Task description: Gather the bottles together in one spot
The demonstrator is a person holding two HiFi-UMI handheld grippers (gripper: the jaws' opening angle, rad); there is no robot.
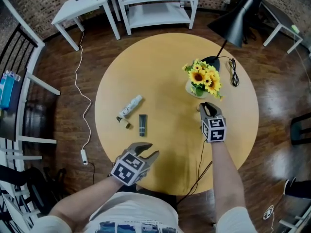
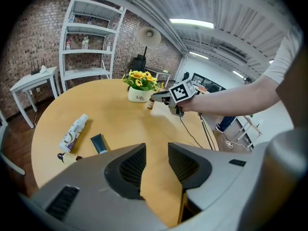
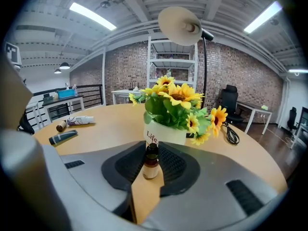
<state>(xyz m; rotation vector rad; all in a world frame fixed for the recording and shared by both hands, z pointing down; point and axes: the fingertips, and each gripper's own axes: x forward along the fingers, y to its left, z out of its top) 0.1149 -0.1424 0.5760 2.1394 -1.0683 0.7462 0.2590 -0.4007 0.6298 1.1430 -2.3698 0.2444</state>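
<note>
- A small amber glass bottle with a dark cap (image 3: 151, 162) stands upright on the table, between the jaws of the right gripper (image 1: 206, 107).
- Those jaws are a little apart and flank the bottle closely on both sides without clamping it.
- Just beyond the right gripper's tips, right behind the amber bottle, is a white ceramic pot of yellow sunflowers (image 3: 166, 134).
- Past the pot rises a black desk lamp with a cone shade (image 1: 233, 25). Its black cable (image 1: 234, 74) lies coiled ahead and to the right of that gripper.
- Well off to the right gripper's left lie three more items close together: a white plastic squeeze bottle (image 1: 131, 106), a dark teal tube (image 1: 142, 125) and a small brown bottle (image 1: 124, 122).
- These three lie ahead and to the left of the left gripper (image 1: 148, 152), apart from its tips.
- The left gripper's jaws stand apart with only bare tabletop between them.
- Everything rests on a round light wooden table (image 1: 160, 62).
</note>
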